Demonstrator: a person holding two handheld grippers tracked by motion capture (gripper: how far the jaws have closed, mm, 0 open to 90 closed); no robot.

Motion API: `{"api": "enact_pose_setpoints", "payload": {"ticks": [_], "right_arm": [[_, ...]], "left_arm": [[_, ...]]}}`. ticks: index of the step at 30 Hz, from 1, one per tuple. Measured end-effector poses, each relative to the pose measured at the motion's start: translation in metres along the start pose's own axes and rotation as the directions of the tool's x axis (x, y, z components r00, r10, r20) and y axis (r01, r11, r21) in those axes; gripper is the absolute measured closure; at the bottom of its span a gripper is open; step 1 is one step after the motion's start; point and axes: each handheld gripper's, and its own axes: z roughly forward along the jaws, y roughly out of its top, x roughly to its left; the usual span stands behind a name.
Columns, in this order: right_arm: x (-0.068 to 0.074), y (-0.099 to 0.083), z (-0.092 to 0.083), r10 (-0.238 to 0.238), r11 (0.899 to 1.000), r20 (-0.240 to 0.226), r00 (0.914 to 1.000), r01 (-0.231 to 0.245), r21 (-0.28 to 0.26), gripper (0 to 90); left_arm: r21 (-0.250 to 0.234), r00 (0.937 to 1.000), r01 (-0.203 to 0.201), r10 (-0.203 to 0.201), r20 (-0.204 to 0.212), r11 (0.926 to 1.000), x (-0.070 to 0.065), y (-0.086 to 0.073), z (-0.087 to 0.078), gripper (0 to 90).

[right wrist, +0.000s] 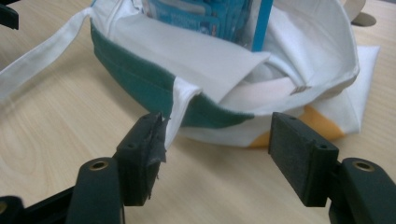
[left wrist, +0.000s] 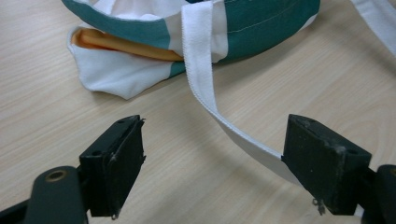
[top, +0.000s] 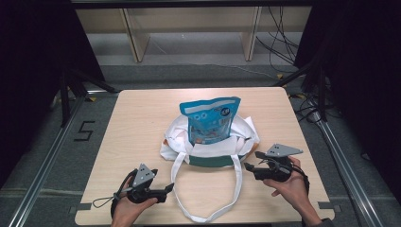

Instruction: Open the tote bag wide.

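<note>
Both grippers, L & R, spread wide, flanking tote bag on table.

A pouch stands in a bag mid-table, its strap looping to the near edge between the grippers.

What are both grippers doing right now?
Left gripper: open, holding nothing, beside the white fabric bag strap.
Right gripper: open, holding nothing, facing the white-and-green cloth tote bag.
</note>
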Motion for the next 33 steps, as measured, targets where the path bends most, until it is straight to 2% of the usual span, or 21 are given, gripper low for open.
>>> {"api": "enact_pose_setpoints", "payload": {"ticks": [3, 4, 5, 7, 9, 11, 13, 17, 18, 19, 20, 21, 23, 24, 25, 26, 28, 29, 30, 31, 33], "right_arm": [[0.001, -0.006, -0.001, 0.004, 1.000, 0.015, 0.9999, -0.004, 0.004, 35.3], [0.000, -0.008, -0.003, 0.009, 1.000, 0.012, 0.9999, -0.009, 0.019, 35.1], [0.002, -0.010, -0.003, 0.030, 1.000, 0.009, 0.9995, -0.030, 0.006, 34.8], [-0.001, -0.014, -0.007, 0.011, 1.000, 0.018, 0.9998, -0.011, 0.009, 34.3], [0.001, -0.019, -0.009, 0.038, 0.999, 0.021, 0.9991, -0.038, 0.016, 34.2], [0.002, -0.023, -0.010, 0.038, 0.999, 0.022, 0.9990, -0.039, 0.023, 33.7], [0.003, -0.028, -0.011, 0.046, 0.999, 0.019, 0.9988, -0.046, 0.023, 33.2], [0.007, -0.035, -0.015, 0.058, 0.998, 0.022, 0.9981, -0.058, 0.026, 33.0], [0.006, -0.035, -0.016, 0.037, 0.999, 0.013, 0.9992, -0.038, 0.027, 32.7], [0.009, -0.037, -0.016, 0.065, 0.998, 0.007, 0.9979, -0.065, 0.021, 32.2], [0.007, -0.038, -0.017, 0.023, 1.000, 0.010, 0.9997, -0.023, 0.021, 32.0], [0.009, -0.040, -0.018, 0.026, 0.999, 0.013, 0.9996, -0.026, 0.026, 32.0], [0.014, -0.043, -0.019, 0.035, 0.999, 0.006, 0.9994, -0.035, 0.033, 31.4], [0.018, -0.044, -0.019, 0.056, 0.998, -0.006, 0.9984, -0.055, 0.039, 31.3], [0.016, -0.045, -0.019, 0.019, 0.999, -0.007, 0.9998, -0.018, 0.043, 31.3], [0.017, -0.047, -0.020, 0.013, 0.999, -0.013, 0.9998, -0.012, 0.040, 31.2], [0.022, -0.049, -0.022, 0.020, 0.998, -0.018, 0.9996, -0.019, 0.054, 30.9], [0.026, -0.051, -0.024, 0.054, 0.997, -0.016, 0.9984, -0.053, 0.054, 30.8], [0.024, -0.052, -0.024, 0.014, 0.998, -0.036, 0.9992, -0.012, 0.054, 30.5], [0.028, -0.054, -0.026, 0.052, 0.997, -0.029, 0.9982, -0.050, 0.063, 29.9], [0.031, -0.058, -0.028, 0.069, 0.995, -0.039, 0.9969, -0.066, 0.071, 29.9]], "left_arm": [[-0.011, 1.0000, -0.003, 0.003, 0.006, 0.9999, -0.004, -0.002, -0.001, 18.8], [-0.005, 0.9995, -0.032, 0.032, 0.005, 0.9995, -0.003, -0.002, -0.002, 18.8], [-0.007, 1.0000, -0.001, 0.001, 0.004, 1.0000, -0.006, -0.003, -0.003, 18.8], [0.000, 0.9995, -0.032, 0.032, 0.004, 0.9995, -0.005, -0.003, -0.004, 18.9], [-0.002, 0.9999, -0.006, 0.006, 0.009, 1.0000, -0.008, -0.005, -0.004, 18.9], [0.003, 0.9996, -0.027, 0.027, 0.007, 0.9996, -0.008, -0.005, -0.005, 18.9], [-0.008, 0.9996, 0.015, -0.015, 0.025, 0.9998, -0.012, -0.007, -0.005, 18.9], [0.005, 0.9994, -0.004, 0.003, 0.036, 1.0000, -0.016, -0.009, -0.007, 18.9], [-0.001, 0.9994, -0.008, 0.008, 0.035, 1.0000, -0.018, -0.009, -0.008, 18.9], [0.004, 0.9994, -0.007, 0.007, 0.035, 1.0000, -0.019, -0.010, -0.008, 18.8], [0.006, 0.9993, -0.017, 0.016, 0.034, 0.9998, -0.021, -0.011, -0.009, 18.8], [0.015, 0.9984, -0.043, 0.042, 0.037, 0.9990, -0.021, -0.011, -0.010, 18.7], [0.008, 0.9992, -0.011, 0.010, 0.038, 0.9999, -0.026, -0.013, -0.010, 18.7], [0.017, 0.9988, -0.027, 0.026, 0.042, 0.9995, -0.027, -0.013, -0.011, 18.6], [0.023, 0.9985, -0.035, 0.034, 0.043, 0.9991, -0.029, -0.013, -0.011, 18.5], [0.027, 0.9983, -0.040, 0.039, 0.044, 0.9988, -0.031, -0.014, -0.011, 18.4], [0.041, 0.9978, -0.048, 0.046, 0.049, 0.9980, -0.034, -0.016, -0.012, 18.1], [0.051, 0.9976, -0.055, 0.053, 0.044, 0.9972, -0.035, -0.017, -0.012, 17.8], [0.058, 0.9967, -0.070, 0.067, 0.046, 0.9959, -0.036, -0.018, -0.013, 17.6], [0.053, 0.9978, -0.057, 0.055, 0.038, 0.9970, -0.038, -0.019, -0.012, 17.3], [0.055, 0.9977, -0.056, 0.054, 0.041, 0.9969, -0.039, -0.020, -0.013, 17.3]]}}
